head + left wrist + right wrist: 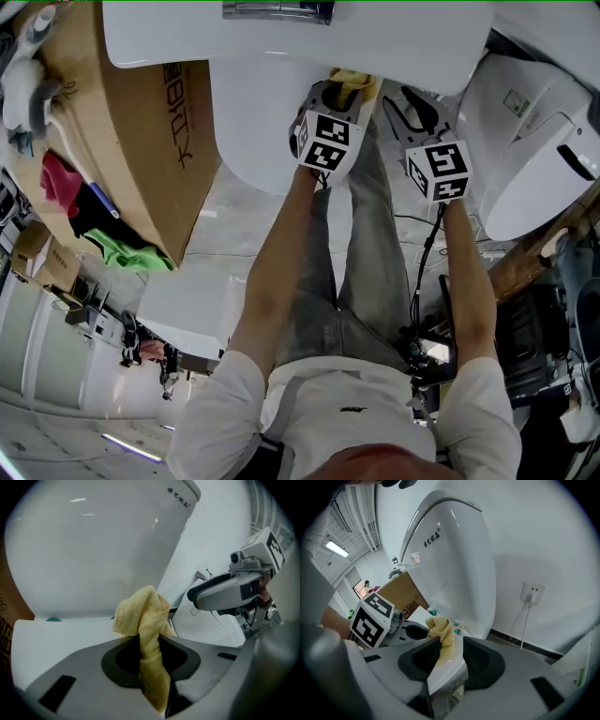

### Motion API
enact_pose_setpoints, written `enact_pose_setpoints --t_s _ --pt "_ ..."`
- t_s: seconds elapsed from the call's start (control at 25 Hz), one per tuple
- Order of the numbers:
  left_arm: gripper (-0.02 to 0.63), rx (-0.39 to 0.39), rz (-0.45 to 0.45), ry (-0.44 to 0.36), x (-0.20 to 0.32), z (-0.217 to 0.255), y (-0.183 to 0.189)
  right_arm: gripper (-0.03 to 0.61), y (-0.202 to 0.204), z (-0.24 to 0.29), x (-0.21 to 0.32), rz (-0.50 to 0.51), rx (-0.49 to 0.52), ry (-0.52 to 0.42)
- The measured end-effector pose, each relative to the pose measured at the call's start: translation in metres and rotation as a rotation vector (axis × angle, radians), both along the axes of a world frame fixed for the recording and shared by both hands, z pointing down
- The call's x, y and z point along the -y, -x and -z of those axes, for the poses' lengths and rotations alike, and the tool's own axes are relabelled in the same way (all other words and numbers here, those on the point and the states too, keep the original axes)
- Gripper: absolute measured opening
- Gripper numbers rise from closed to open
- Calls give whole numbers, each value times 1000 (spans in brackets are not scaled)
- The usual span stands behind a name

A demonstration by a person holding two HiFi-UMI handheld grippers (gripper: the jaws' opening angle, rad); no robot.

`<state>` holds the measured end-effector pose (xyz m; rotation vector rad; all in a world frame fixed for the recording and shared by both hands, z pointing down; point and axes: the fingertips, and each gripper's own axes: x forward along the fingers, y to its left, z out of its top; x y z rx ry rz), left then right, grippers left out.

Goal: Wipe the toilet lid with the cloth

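Left jaws: the left gripper (151, 641) is clenched on the cloth (140, 613); a twisted strand runs down between the two jaws.
Cloth: yellow, bunched in a lump just beyond the left jaw tips, close before the toilet lid (93, 550). I cannot tell if it touches the lid.
Right jaws: the right gripper (445, 644) is closed onto a thin white slab (440, 677) that slants up between the jaws. I cannot tell which part of the toilet it is.
Grippers together: side by side, the right one just beside the cloth, both pointing at the toilet.
Toilet lid: white and glossy, standing upright, with small dark print near its top edge.
Around: a cardboard box (122, 141) stands at the left of the toilet. A wall socket (533, 592) with a hanging cable is on the white wall at the right.
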<state>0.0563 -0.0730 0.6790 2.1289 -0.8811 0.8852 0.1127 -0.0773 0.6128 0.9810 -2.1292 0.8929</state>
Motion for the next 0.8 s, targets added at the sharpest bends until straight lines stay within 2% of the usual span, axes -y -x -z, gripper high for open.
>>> enact_pose_setpoints --t_s 0.8 --pt "104 23 86 -17 14 1 89 168 81 6 8 108 14 -11"
